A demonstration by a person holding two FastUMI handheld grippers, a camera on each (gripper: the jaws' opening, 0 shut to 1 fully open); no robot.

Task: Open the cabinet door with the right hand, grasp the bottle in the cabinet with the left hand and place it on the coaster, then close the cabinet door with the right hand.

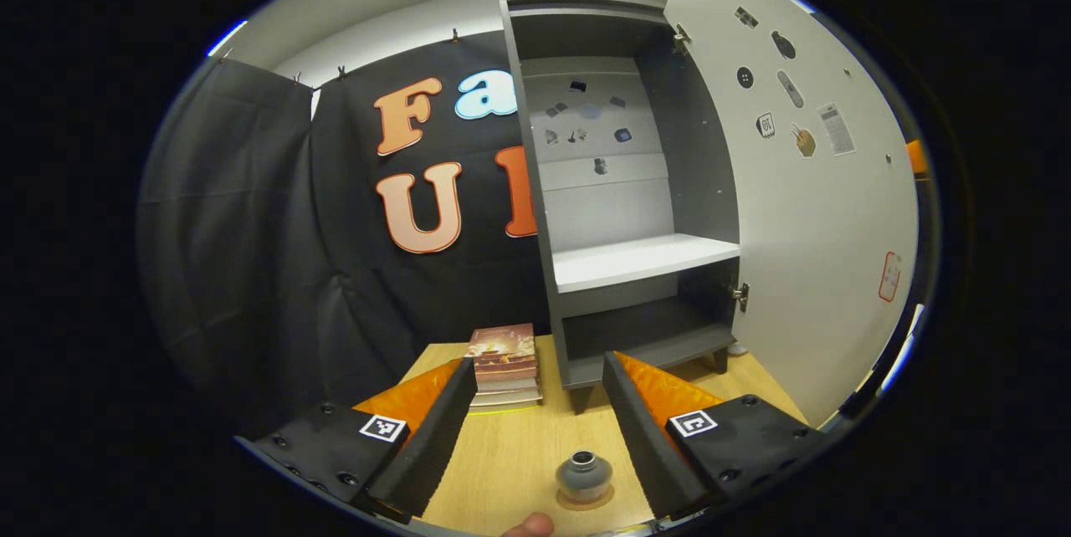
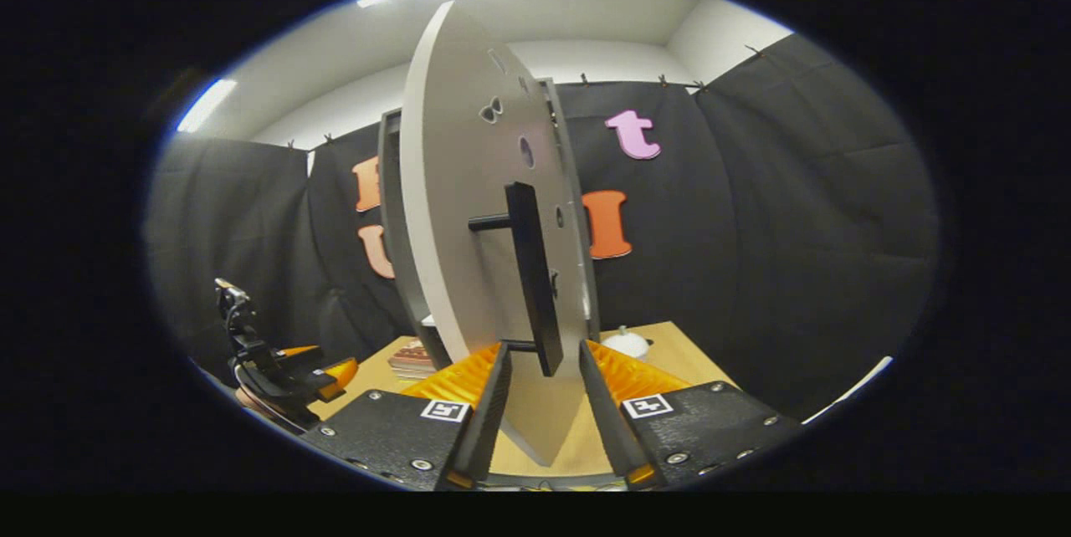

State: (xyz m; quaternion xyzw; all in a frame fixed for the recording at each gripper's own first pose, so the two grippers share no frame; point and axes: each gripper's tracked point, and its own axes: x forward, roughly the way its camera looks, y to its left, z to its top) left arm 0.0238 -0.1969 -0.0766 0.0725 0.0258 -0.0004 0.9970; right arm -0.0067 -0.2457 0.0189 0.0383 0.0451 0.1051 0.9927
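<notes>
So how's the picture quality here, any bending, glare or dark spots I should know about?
Left gripper view: fisheye bows the open cabinet door into a curve; the white shelf is evenly lit, the compartment below it shadowed; the bottle is sharp. Right gripper view: the door bulges, a ceiling light glares top left, the handle between the tongs looks slightly soft.

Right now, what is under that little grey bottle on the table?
The bottle stands on a round coaster on the wooden table. Only the coaster's rim shows; its middle is covered by the bottle.

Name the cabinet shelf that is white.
The upper shelf of the cabinet; the lower shelf beneath it is dark grey.
</notes>
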